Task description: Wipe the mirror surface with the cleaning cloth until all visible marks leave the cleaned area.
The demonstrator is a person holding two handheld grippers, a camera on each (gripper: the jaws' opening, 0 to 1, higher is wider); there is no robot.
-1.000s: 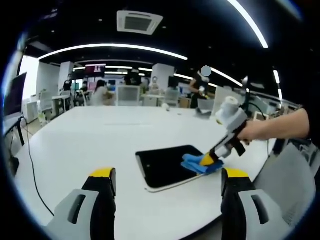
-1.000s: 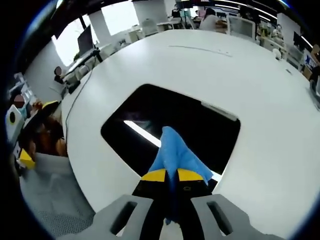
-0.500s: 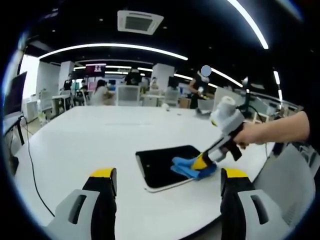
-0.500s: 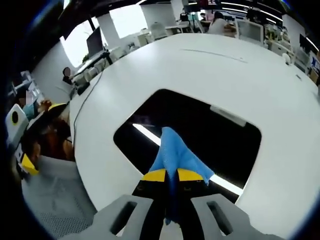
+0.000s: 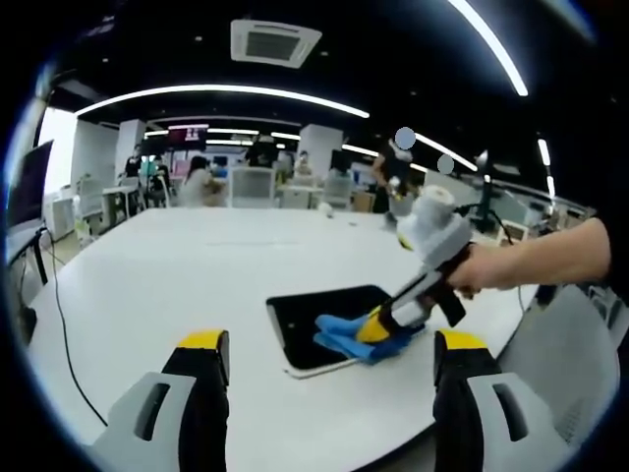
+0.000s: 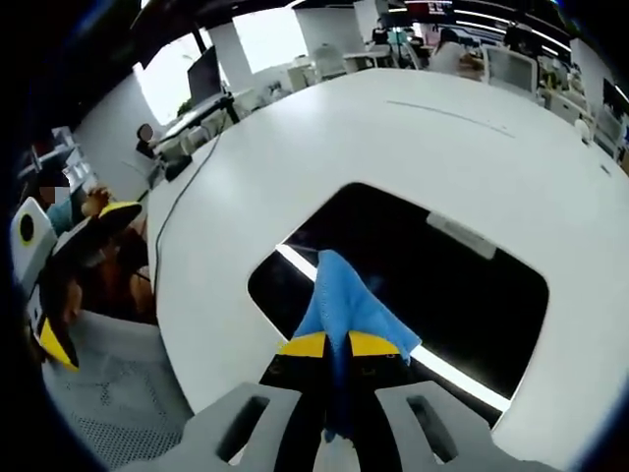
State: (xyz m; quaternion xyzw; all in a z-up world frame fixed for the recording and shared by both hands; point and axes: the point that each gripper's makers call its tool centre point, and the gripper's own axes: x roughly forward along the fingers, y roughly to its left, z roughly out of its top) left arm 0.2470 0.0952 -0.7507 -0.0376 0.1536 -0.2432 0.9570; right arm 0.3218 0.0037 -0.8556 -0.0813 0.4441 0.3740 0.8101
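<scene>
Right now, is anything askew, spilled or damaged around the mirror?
Nothing stands out. The mirror lies flat on the table, and the right gripper holds the cloth on it.

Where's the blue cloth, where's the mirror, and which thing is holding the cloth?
cleaning cloth [image 6: 344, 305], right gripper view, its middle fold.
mirror [image 6: 462, 295], right gripper view, bare dark glass.
right hand-held gripper [image 6: 332, 344], right gripper view, between its yellow tips.

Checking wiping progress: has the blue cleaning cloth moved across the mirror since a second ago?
Yes. In the left gripper view the blue cleaning cloth slid leftward over the dark rectangular mirror.
</scene>
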